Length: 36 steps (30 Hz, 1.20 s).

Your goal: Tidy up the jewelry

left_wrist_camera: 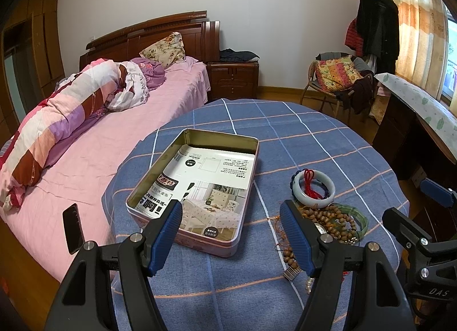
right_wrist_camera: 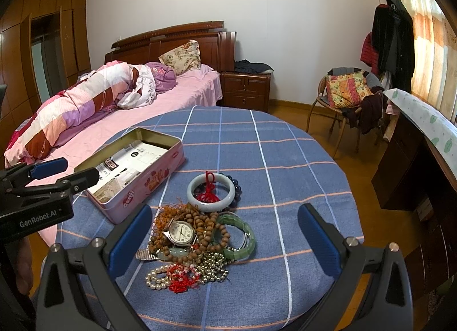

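An open pink tin box [left_wrist_camera: 200,185] lined with a printed sheet sits on the blue checked tablecloth; it also shows in the right wrist view [right_wrist_camera: 137,171]. To its right lies a jewelry pile: a pale jade bangle with a red tassel [right_wrist_camera: 211,192], a wristwatch [right_wrist_camera: 180,232], wooden bead strings [right_wrist_camera: 205,231], a green bracelet [right_wrist_camera: 240,234], pearls [right_wrist_camera: 160,275]. My left gripper [left_wrist_camera: 231,216] is open and empty, over the tin's near edge. My right gripper [right_wrist_camera: 225,225] is open and empty, straddling the pile above it.
The round table [right_wrist_camera: 300,188] stands by a pink bed [left_wrist_camera: 85,159]. A black phone [left_wrist_camera: 72,228] lies on the bed's edge. A chair with clothes [right_wrist_camera: 351,96] and a dark desk [right_wrist_camera: 414,159] stand at the right.
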Motion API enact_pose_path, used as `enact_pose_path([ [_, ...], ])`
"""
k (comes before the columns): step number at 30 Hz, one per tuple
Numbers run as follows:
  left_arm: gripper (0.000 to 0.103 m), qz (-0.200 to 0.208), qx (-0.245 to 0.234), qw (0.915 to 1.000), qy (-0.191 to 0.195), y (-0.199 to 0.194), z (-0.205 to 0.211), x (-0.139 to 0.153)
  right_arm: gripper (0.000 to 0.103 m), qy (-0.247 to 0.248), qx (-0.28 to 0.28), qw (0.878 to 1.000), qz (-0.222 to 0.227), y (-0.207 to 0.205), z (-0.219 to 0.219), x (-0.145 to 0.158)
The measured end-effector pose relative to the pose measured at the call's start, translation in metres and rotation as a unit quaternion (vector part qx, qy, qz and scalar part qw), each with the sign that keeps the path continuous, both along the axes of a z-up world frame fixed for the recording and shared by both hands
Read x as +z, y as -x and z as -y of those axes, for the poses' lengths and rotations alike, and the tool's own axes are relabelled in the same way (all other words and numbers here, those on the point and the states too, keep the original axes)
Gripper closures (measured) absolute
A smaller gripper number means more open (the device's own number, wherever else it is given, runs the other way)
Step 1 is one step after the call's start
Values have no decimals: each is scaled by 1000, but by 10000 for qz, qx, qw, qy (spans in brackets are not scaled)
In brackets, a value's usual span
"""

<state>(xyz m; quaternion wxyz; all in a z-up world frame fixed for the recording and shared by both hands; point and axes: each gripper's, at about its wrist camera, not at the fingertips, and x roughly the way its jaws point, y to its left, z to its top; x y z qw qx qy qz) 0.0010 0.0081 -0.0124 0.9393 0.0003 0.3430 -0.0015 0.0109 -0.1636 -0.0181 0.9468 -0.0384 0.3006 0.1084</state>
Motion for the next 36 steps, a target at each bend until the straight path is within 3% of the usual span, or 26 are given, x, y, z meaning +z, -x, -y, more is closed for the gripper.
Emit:
enact_pose_path([
  [17, 32, -156, 19, 9999, 19, -7, 1, -11, 0, 36, 9, 9999, -143, 8, -1, -23],
  [22, 32, -299, -93, 9994, 116, -18, 6, -19, 0, 104, -163, 9994, -282, -8, 12, -23],
  [36, 32, -650, -1063, 9921, 116, -77, 94, -39, 0, 11, -882, 9942, -608, -41, 74, -31],
])
